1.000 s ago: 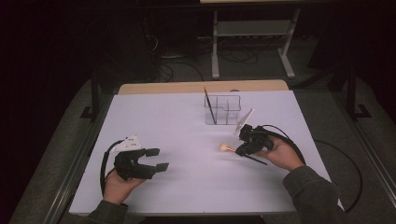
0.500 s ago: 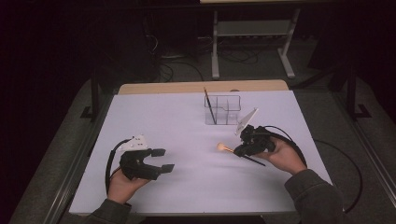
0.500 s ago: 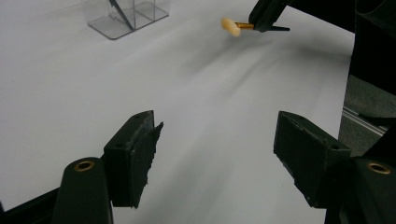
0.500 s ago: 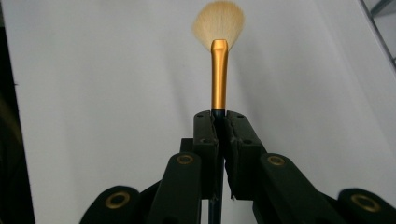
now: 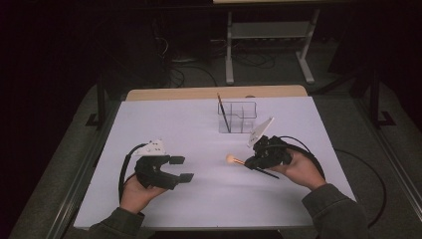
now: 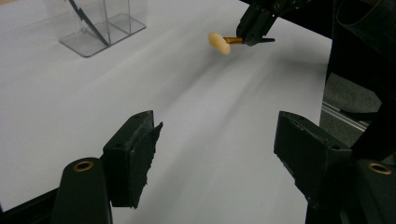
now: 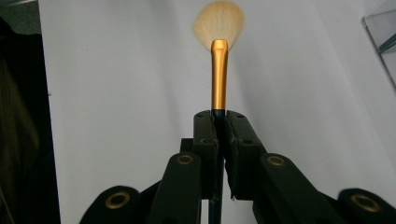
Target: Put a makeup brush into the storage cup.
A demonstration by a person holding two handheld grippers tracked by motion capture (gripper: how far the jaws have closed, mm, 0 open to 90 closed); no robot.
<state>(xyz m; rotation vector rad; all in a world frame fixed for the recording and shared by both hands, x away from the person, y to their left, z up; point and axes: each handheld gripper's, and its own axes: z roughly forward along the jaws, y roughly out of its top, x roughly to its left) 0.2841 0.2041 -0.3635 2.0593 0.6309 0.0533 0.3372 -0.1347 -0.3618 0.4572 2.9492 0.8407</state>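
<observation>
Seen from the high view, the right gripper [image 5: 251, 162] is clamped on a brush [image 5: 233, 160] above the white table [image 5: 199, 124], in front of the clear organizer [image 5: 238, 117]; the left gripper [image 5: 180, 169] has its jaws apart with nothing between them. From the left gripper view, the brush [image 6: 219, 42] is well apart from the open jaws. From the right gripper view, both jaws press on the dark handle just below the gold ferrule [image 7: 219, 77]; the pale bristles point away.

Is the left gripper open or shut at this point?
Open. In the left gripper view the left gripper has its jaws set wide apart, with bare white table between them and nothing held.
</observation>
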